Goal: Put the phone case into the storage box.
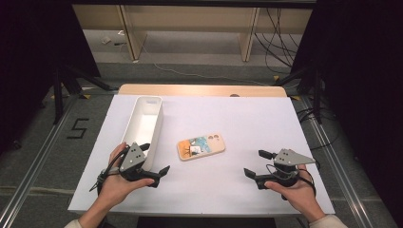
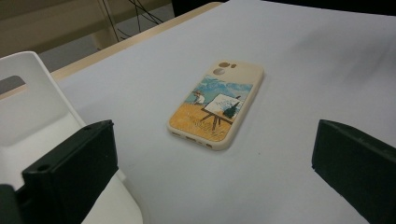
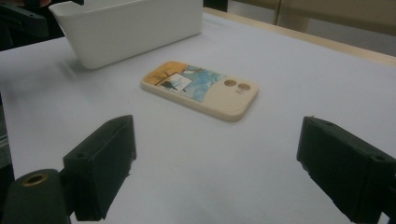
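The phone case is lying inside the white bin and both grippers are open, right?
Not quite. The phone case lies on the table beside the white bin, not inside it, as the high view shows. Both grippers, left and right, are open.

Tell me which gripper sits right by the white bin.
The left gripper: its open jaws flank the near end of the white bin. The right gripper, also open, hangs over bare table, beyond the phone case.
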A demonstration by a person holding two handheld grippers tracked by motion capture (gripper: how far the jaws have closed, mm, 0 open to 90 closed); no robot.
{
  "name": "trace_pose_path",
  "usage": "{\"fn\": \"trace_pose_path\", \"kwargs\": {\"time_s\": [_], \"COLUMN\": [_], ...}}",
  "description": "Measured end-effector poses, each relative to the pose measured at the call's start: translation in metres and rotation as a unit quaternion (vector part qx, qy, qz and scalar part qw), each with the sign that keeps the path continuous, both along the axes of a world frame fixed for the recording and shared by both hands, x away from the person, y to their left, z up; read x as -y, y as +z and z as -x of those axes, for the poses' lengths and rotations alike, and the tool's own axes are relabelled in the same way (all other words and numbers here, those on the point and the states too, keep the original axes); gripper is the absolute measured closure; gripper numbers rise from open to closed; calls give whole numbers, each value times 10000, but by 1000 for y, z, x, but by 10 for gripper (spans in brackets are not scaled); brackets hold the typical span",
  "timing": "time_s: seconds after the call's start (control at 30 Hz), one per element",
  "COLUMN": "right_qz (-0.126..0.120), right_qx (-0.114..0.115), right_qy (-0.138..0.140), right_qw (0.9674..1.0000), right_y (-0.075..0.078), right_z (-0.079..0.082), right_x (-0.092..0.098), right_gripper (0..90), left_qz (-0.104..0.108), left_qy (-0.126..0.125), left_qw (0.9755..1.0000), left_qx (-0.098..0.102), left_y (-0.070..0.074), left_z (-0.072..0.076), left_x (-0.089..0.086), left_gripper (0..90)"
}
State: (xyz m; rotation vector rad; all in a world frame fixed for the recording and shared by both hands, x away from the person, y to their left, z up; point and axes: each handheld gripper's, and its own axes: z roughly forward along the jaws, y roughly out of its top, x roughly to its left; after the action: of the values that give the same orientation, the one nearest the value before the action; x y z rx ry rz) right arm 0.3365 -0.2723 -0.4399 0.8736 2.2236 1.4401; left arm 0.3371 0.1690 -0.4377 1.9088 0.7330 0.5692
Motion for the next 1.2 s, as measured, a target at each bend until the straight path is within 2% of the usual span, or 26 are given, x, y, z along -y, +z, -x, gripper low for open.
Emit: {"fn": "trace_pose_path", "kwargs": {"time_s": [0.17,0.3,0.37,0.53,0.7,0.8,0.9,1.03,1.1,1.2], "right_qz": [25,40,47,22,15,12,4,2,-1,-6], "right_qx": [-4,2,3,-4,21,46,37,25,19,8], "right_qy": [-9,-3,-3,-28,-35,-34,-44,-59,-53,-46], "right_qw": [10000,10000,10000,10000,10000,10000,10000,10000,10000,10000], "right_y": [0,0,0,1,1,2,2,2,2,1], "right_z": [0,0,0,-1,0,0,0,0,0,-1], "right_x": [-1,-2,-2,-1,-1,-1,0,1,0,0], "right_gripper": [127,127,127,127,128,128,128,128,128,128], "left_qz": [-61,25,39,29,-56,-207,-294,-350,-372,-527], "left_qy": [0,-46,-118,-322,-588,-735,-859,-932,-967,-1025], "left_qw": [10000,10000,9999,9993,9980,9969,9956,9948,9943,9930], "left_qx": [-33,-62,-61,-212,-220,-172,-214,-238,-241,-270], "left_y": [0,4,8,14,20,22,23,23,23,22], "left_z": [0,1,1,-5,-19,-28,-39,-57,-61,-74], "left_x": [3,7,10,28,52,67,79,95,97,105], "left_gripper": [0,0,0,0,0,0,0,0,0,0]}}
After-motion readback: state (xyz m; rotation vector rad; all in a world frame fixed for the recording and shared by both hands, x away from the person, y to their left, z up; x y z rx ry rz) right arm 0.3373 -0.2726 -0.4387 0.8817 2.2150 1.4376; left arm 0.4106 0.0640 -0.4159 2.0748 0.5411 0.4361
